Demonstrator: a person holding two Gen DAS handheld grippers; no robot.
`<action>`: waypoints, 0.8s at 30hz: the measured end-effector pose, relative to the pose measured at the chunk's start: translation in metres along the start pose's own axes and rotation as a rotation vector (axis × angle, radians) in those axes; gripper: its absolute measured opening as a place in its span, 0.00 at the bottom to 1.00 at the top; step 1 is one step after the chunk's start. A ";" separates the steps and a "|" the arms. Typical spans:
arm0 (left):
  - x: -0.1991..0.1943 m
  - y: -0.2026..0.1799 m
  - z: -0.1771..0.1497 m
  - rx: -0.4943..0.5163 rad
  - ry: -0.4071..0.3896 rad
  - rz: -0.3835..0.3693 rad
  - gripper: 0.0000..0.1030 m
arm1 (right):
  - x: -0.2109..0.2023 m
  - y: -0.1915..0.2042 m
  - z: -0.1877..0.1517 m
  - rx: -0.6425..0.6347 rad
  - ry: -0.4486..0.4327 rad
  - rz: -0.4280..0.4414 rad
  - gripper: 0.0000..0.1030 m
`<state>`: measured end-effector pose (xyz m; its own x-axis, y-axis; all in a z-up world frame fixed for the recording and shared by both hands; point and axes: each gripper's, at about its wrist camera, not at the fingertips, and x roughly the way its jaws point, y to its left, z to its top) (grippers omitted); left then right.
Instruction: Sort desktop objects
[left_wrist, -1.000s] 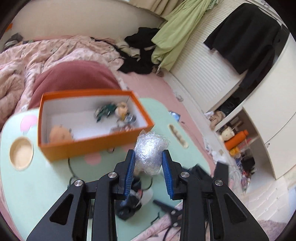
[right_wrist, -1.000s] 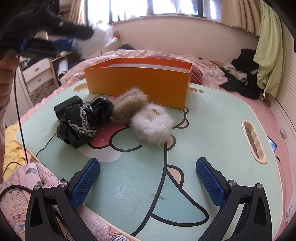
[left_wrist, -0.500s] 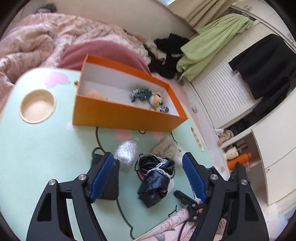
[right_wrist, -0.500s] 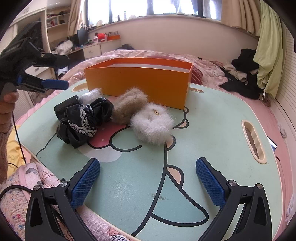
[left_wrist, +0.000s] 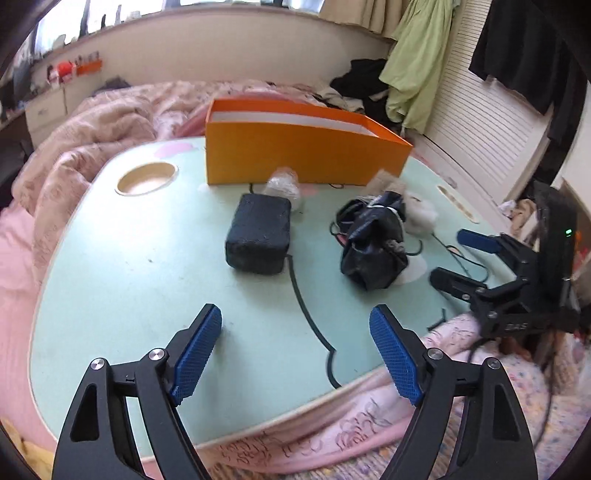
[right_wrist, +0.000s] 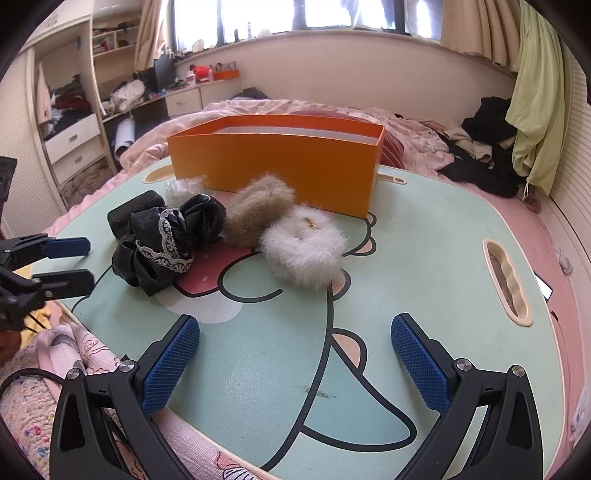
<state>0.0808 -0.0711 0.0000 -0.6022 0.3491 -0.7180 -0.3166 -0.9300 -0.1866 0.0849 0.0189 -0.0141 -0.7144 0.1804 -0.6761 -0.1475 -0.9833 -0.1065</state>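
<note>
Firstly, left wrist view. From this low angle the inside of the orange box (left_wrist: 303, 155) is hidden; only its near wall and a strip of white lining show. The clear crinkled bundle (left_wrist: 282, 186) lies on the table against the foot of that wall, partly covered by the black block (left_wrist: 258, 234) in front of it. Right of the block sits the black scrunchie (left_wrist: 373, 245), which masks most of the tan fur scrunchie (left_wrist: 384, 179) and part of the white fur scrunchie (left_wrist: 421, 216) behind it. The picture is somewhat blurred. My left gripper (left_wrist: 295, 343) hangs over the near part of the mint table (left_wrist: 129, 258), its jaws having just been opening; they stand wide, nothing between them, nothing touched. My right gripper (left_wrist: 454, 258) enters at the right edge, over the table's rim.

Next, right wrist view. The box (right_wrist: 273, 162) again shows only its outer wall. The bundle (right_wrist: 181, 188) is half hidden behind the black scrunchie (right_wrist: 166, 240), and the block (right_wrist: 133, 212) is cut off by it too. The tan scrunchie (right_wrist: 258, 210) and the white one (right_wrist: 303, 251) touch each other, near the box's front. My right gripper (right_wrist: 295, 362) is spread wide above bare table (right_wrist: 424, 258), empty. My left gripper (right_wrist: 79, 262) shows at the far left, fingers apart, clear of the black scrunchie.
</note>
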 end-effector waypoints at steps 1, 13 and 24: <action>0.005 -0.005 -0.001 0.049 -0.011 0.052 0.87 | 0.000 0.000 0.000 0.000 0.000 -0.001 1.00; 0.014 -0.008 -0.001 0.077 -0.022 0.034 1.00 | -0.002 -0.001 0.000 0.004 0.003 -0.007 1.00; 0.013 -0.008 -0.001 0.080 -0.022 0.030 1.00 | 0.000 0.000 0.007 0.018 0.045 -0.017 0.96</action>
<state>0.0765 -0.0592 -0.0088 -0.6279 0.3245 -0.7074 -0.3554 -0.9282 -0.1103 0.0805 0.0190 -0.0093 -0.6800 0.1951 -0.7068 -0.1716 -0.9795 -0.1053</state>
